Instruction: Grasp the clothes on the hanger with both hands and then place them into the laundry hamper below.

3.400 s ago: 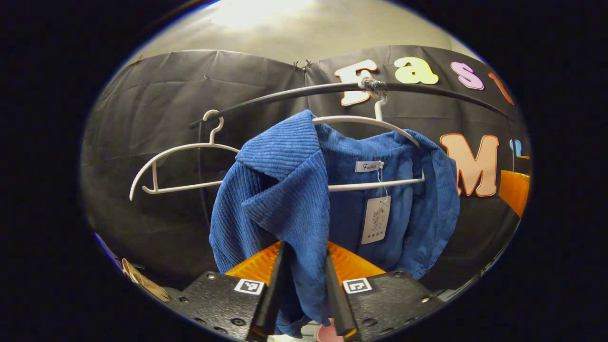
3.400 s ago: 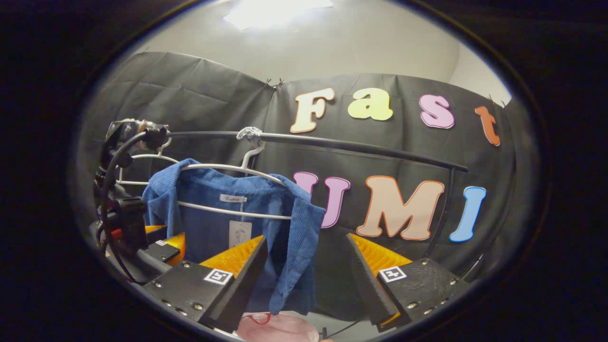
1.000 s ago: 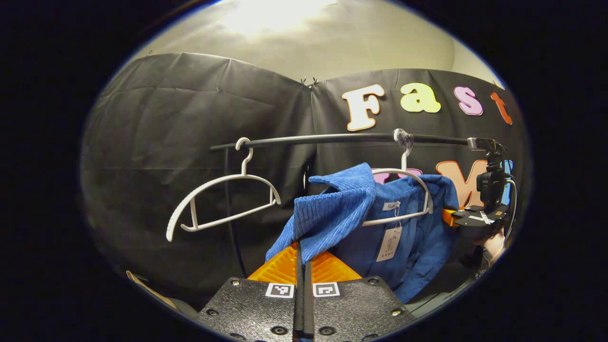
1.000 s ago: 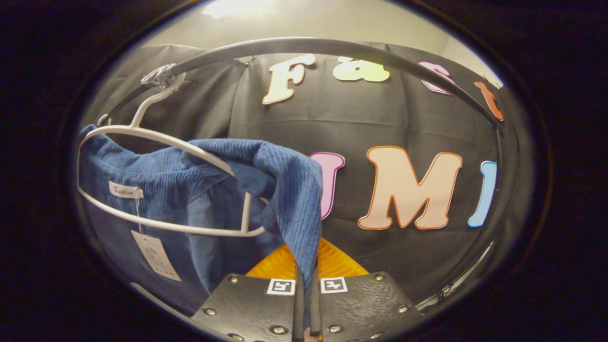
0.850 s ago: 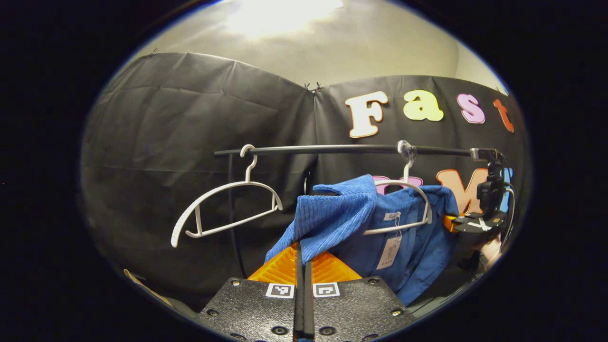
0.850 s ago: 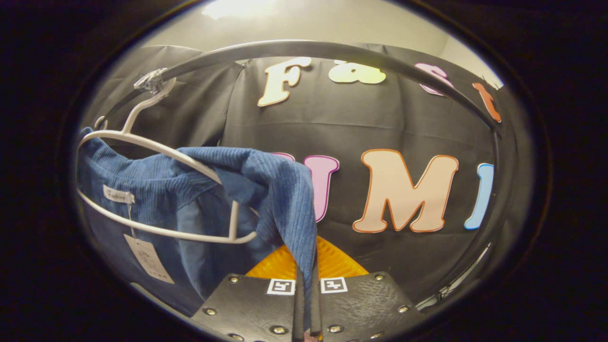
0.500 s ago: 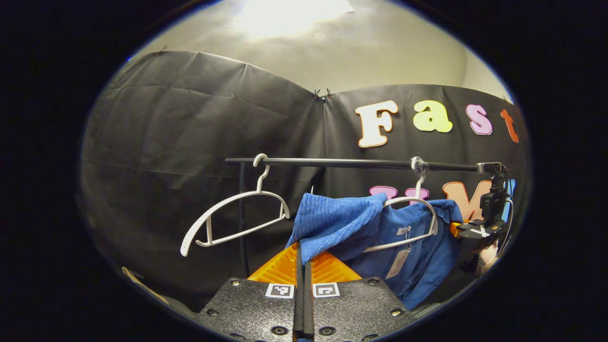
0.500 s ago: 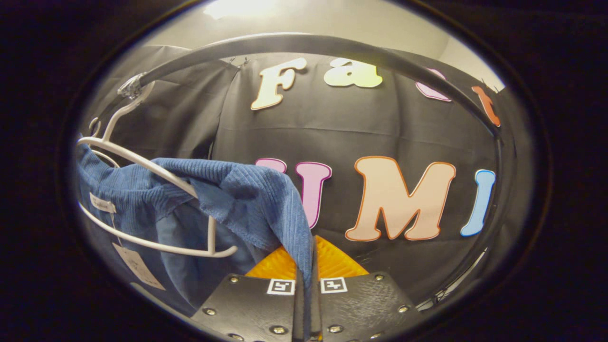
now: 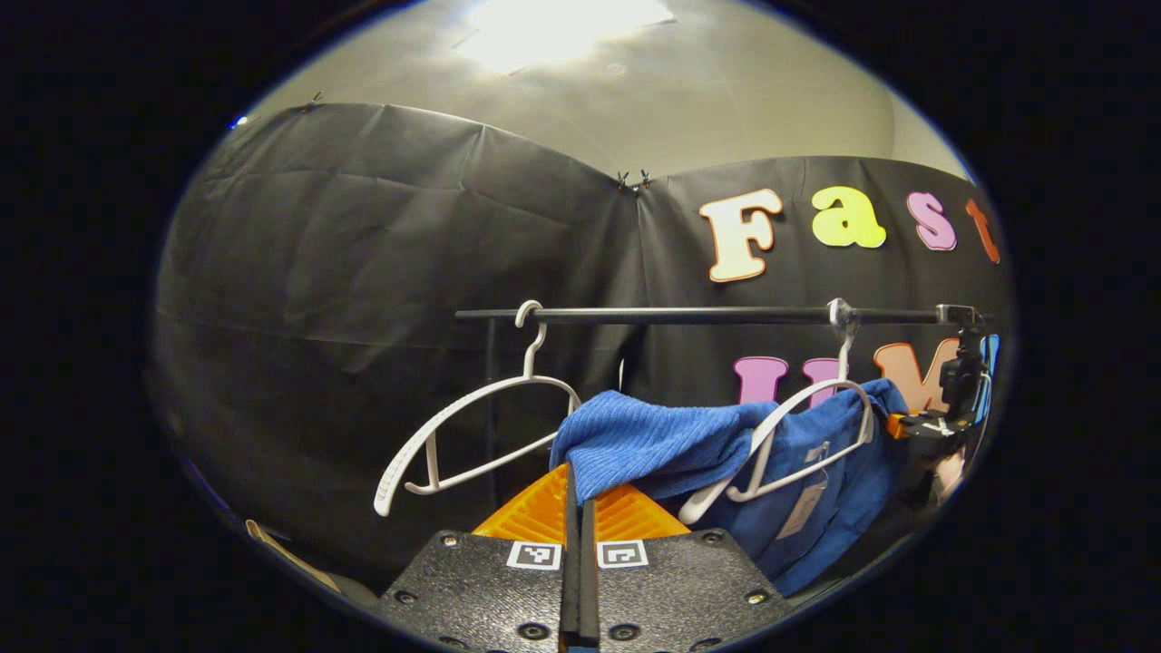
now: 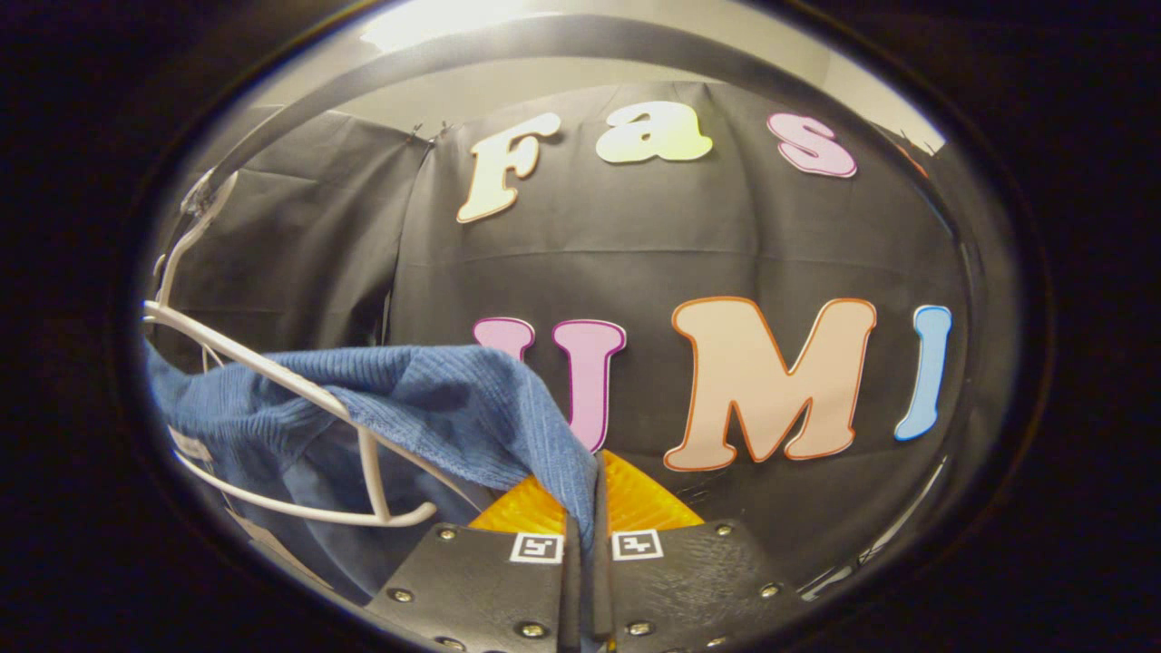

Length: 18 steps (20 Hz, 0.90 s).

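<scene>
A blue corduroy garment [image 9: 662, 440] drapes half off its white hanger [image 9: 789, 435] on the black rail [image 9: 707, 315], each edge clamped in closed left tongs [image 9: 578, 544] and right tongs [image 10: 585, 553], apparently to draw it clear of the hanger toward the hamper

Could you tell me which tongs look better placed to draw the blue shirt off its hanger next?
Left, probably. The left tongs have the blue shirt pulled off that end of the hanger; the right tongs hold cloth draped over the other end.
</scene>
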Available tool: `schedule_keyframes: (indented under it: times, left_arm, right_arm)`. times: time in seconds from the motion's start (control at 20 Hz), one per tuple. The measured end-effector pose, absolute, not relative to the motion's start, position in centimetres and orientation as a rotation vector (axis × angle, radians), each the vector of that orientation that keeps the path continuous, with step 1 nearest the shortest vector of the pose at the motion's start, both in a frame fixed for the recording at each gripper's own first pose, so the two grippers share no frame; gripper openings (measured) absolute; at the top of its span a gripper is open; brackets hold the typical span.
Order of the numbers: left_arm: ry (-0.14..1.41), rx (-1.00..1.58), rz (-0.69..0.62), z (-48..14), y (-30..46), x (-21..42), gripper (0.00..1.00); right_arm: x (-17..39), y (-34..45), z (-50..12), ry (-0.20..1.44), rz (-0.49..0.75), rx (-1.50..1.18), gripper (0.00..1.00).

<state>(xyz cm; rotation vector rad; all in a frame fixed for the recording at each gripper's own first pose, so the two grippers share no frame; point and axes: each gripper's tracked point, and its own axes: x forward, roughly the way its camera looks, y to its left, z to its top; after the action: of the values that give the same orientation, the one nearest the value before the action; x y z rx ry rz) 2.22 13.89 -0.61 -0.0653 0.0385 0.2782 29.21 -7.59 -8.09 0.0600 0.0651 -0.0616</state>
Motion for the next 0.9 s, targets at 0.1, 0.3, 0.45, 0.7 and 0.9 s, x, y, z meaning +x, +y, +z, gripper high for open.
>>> schedule_keyframes:
  times: [0.1,0.3,0.45,0.7,0.9]
  left_arm:
    - [0.047,-0.079,0.283,-1.0,14.3,3.0,0.02]
    - [0.096,-0.097,0.276,-3.4,14.2,4.0,0.00]
    - [0.146,-0.078,0.277,-5.7,14.1,4.4,0.00]
    - [0.217,-0.071,0.274,-9.5,14.2,3.7,0.00]
    - [0.269,-0.054,0.262,-12.2,14.3,2.7,0.02]
  right_arm:
    - [29.4,-7.8,-8.7,0.072,-0.066,0.083,0.05]
    - [29.8,-7.0,-12.0,0.136,-0.038,0.099,0.05]
    - [29.3,-6.6,-15.1,0.194,-0.035,0.083,0.05]
    - [27.3,-6.5,-20.2,0.286,-0.037,0.081,0.05]
    - [25.2,-6.7,-22.2,0.331,-0.039,0.059,0.05]
